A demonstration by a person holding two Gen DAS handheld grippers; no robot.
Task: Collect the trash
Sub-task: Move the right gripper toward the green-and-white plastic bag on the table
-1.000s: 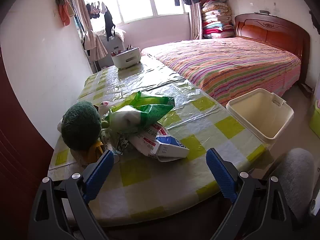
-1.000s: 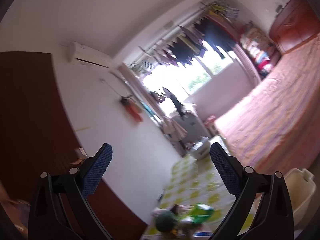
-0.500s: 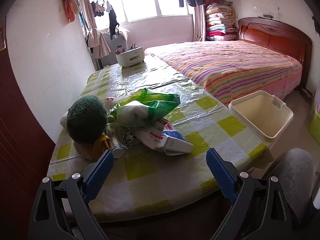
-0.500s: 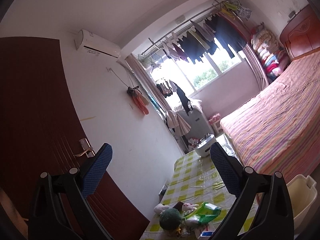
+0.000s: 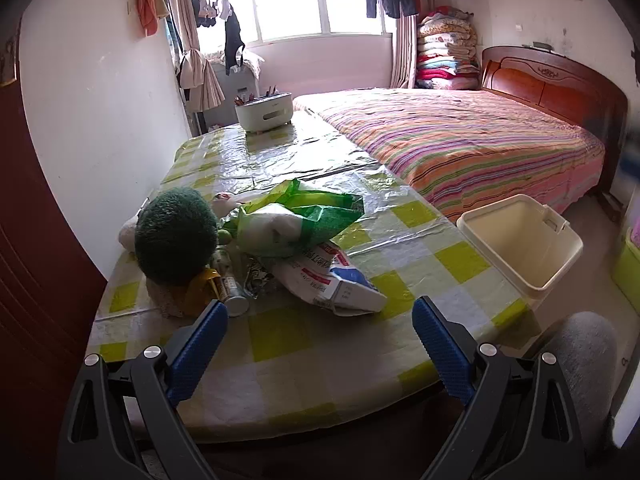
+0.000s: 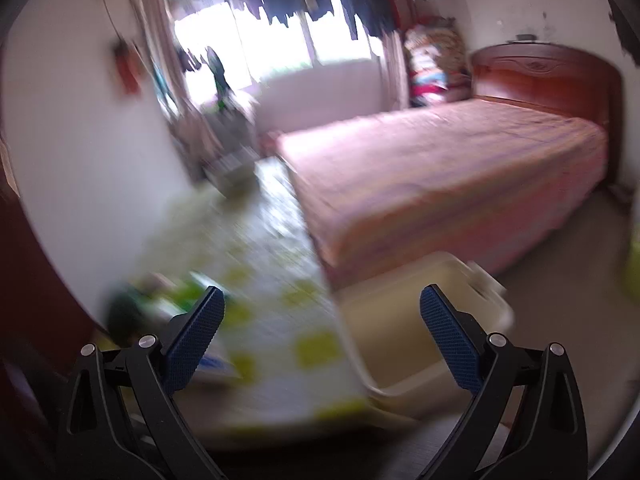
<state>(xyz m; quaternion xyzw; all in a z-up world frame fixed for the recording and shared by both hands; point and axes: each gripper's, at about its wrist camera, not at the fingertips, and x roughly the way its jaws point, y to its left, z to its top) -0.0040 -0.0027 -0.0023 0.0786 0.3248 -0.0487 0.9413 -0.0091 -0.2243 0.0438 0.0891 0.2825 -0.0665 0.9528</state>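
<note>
Green-and-white checked tablecloth (image 5: pixel 304 344), striped bedspread (image 5: pixel 460 144), cream bin (image 5: pixel 560 264).

We see a home bedroom. A striped bed (image 5: pixel 460 148) fills it, with folded quilts (image 5: pixel 446 52) stacked beside a laundry-hung window (image 5: pixel 320 0).

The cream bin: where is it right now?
In the left wrist view the cream bin stands open on the floor at right, between the table's right edge and the striped bed.

On the table (image 5: pixel 304 360), a plush toy (image 5: pixel 174 236) lies left of two bags (image 5: pixel 296 216), a container (image 5: pixel 264 112) at the far end. A bin (image 5: pixel 520 240) stands right; the bed (image 5: pixel 460 140) beyond.
</note>
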